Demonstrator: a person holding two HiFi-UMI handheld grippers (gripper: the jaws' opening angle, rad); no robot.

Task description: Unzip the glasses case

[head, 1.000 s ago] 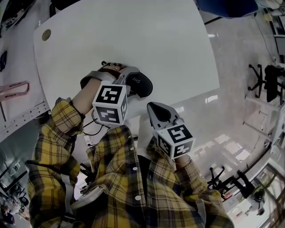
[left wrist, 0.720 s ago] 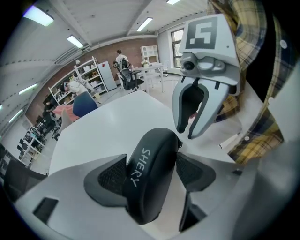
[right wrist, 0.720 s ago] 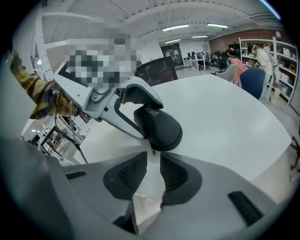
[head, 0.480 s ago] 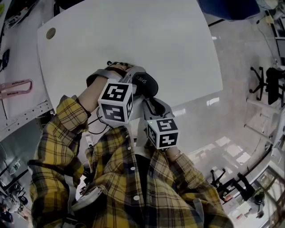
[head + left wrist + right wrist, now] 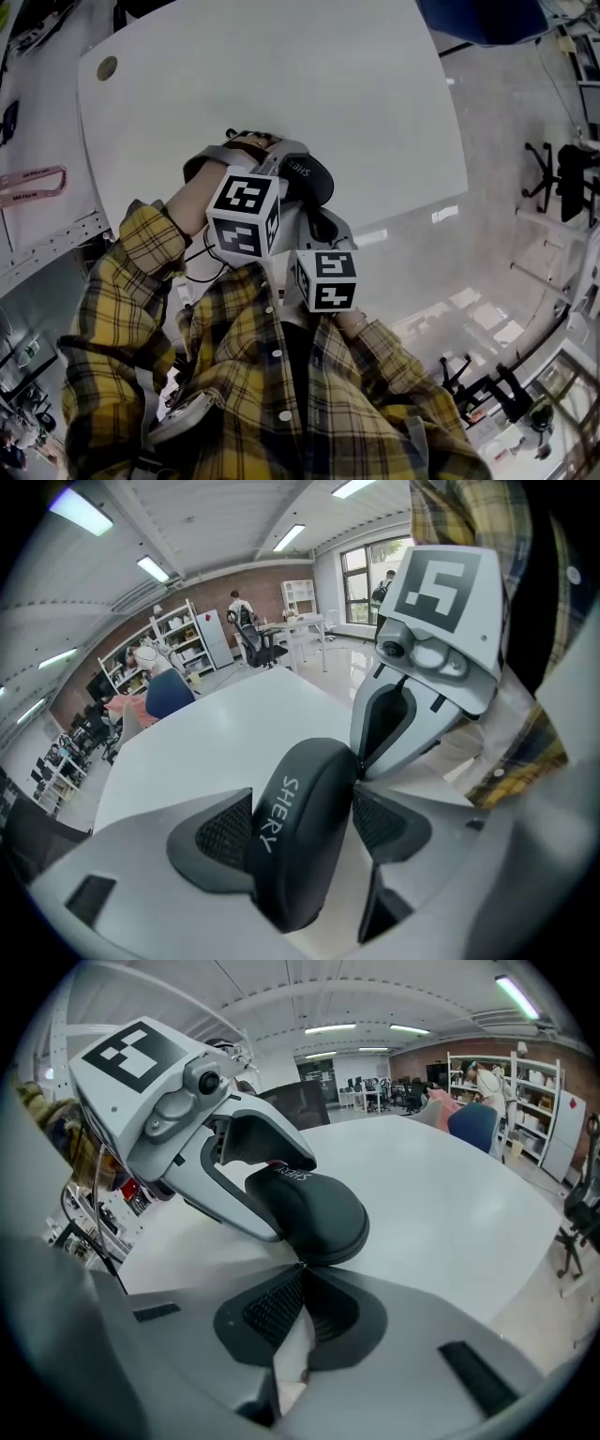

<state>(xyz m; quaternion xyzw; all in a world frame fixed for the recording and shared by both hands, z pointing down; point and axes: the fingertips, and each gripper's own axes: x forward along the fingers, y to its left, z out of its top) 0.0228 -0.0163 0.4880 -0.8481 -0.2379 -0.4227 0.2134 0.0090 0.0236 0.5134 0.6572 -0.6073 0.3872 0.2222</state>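
One black glasses case [image 5: 300,841], white "SHERY" lettering on the shell, sits edge-up between the left gripper's [image 5: 305,789] two jaws, with both mesh pads pressed to its sides, so that claw is clamped on it. Head view puts the case [image 5: 307,178] at the near edge of the white table [image 5: 281,75], close to the person's chest; can't tell if it touches the tabletop or hangs just over it. Right gripper [image 5: 300,1267] comes in from the opposite side with jaws pressed together, tips meeting right at the case's [image 5: 314,1208] rim. Whether a zipper pull is pinched there is too small to make out. In the left gripper view the right gripper's [image 5: 364,759] tip touches the case's upper edge, marker cube above it. In the head view the two marker cubes sit just beside each other, with the left gripper [image 5: 281,173] farther onto the table than the right gripper [image 5: 319,223]. Yellow plaid sleeve [image 5: 131,272] runs up to the left gripper. Pink strap [image 5: 28,186] lies on the surface well left of the table.
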